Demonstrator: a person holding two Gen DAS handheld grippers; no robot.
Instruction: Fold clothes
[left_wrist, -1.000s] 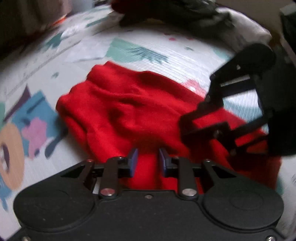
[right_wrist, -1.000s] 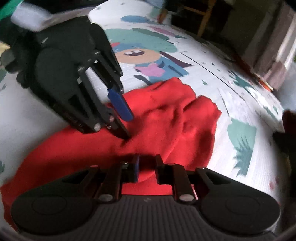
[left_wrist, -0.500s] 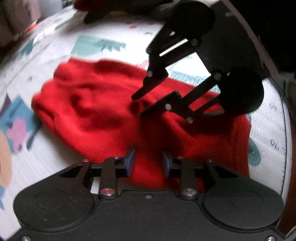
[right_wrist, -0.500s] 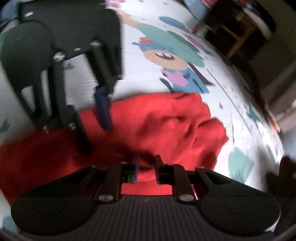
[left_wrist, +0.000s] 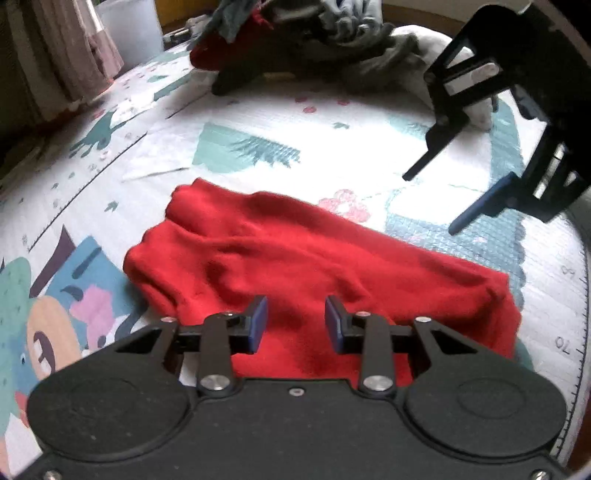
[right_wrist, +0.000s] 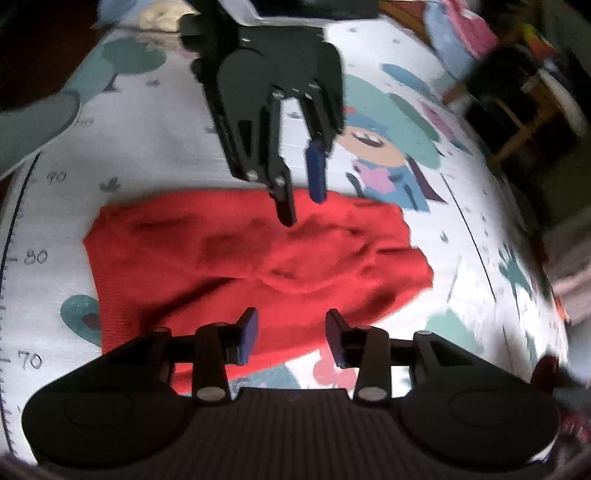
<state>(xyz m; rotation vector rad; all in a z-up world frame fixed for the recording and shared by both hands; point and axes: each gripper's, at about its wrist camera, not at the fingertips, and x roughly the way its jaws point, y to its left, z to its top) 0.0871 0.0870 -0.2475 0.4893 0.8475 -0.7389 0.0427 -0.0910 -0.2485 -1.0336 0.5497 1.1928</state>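
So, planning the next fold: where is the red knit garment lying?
The red knit garment lies rumpled on the cartoon-print play mat, under both open grippers.

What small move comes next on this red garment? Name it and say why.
Probably lower the left gripper and right gripper to opposite edges of the red garment to smooth it: both are open and empty, and it lies bunched and wrinkled on the play mat.

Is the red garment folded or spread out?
Folded, loosely: the garment lies doubled into a rumpled block on the mat, layers overlapping, edges uneven. Neither tool holds it.
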